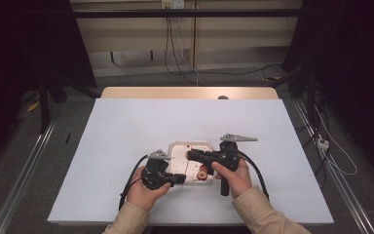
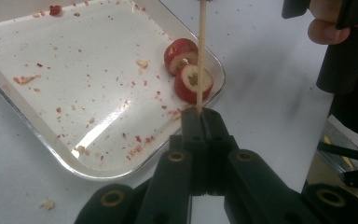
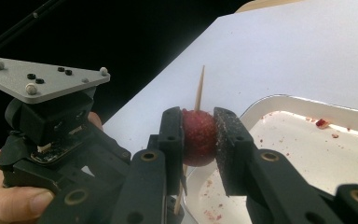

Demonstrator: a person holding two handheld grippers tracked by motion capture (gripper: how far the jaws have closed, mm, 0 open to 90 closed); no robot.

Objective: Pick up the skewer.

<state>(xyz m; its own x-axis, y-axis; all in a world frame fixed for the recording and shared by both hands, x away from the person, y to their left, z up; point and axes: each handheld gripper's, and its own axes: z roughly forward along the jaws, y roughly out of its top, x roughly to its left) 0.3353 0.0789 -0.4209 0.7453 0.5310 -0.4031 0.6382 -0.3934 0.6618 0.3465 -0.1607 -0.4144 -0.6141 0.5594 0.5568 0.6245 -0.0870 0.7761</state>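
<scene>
Skewer, high view: the wooden skewer (image 1: 189, 168) is barely visible as a thin pale line over the tray (image 1: 175, 146), which lies on the white table (image 1: 126, 126) toward its 6 o'clock edge.
Left gripper, high view: the left gripper (image 1: 181, 179) sits at the tray's 7 o'clock corner, held in the person's left hand (image 1: 143, 192).
Right gripper, high view: the right gripper (image 1: 191, 155) reaches over the tray from 3 o'clock, held in the right hand (image 1: 233, 178); a red fruit piece (image 1: 203, 172) lies just below it.

Skewer, left gripper view: the skewer (image 2: 201, 56) runs from the jaw tips toward 12 o'clock.
Left gripper, left gripper view: the left gripper (image 2: 201, 116) has its jaws pressed together, pinching the skewer's near end.
Tray, left gripper view: two cut red fruit pieces (image 2: 186, 65) lie in the tray's (image 2: 51, 144) 3 o'clock corner, behind the stick; red crumbs are scattered over its floor.

Right gripper, right gripper view: the right gripper (image 3: 200, 140) pinches a red fruit (image 3: 198, 137) between its pads.
Skewer, right gripper view: the skewer's pointed tip (image 3: 199, 86) stands out of the fruit toward 12 o'clock, and its shaft shows again below.
Left gripper, right gripper view: the left gripper's body (image 3: 51, 135) sits at 9 o'clock.
</scene>
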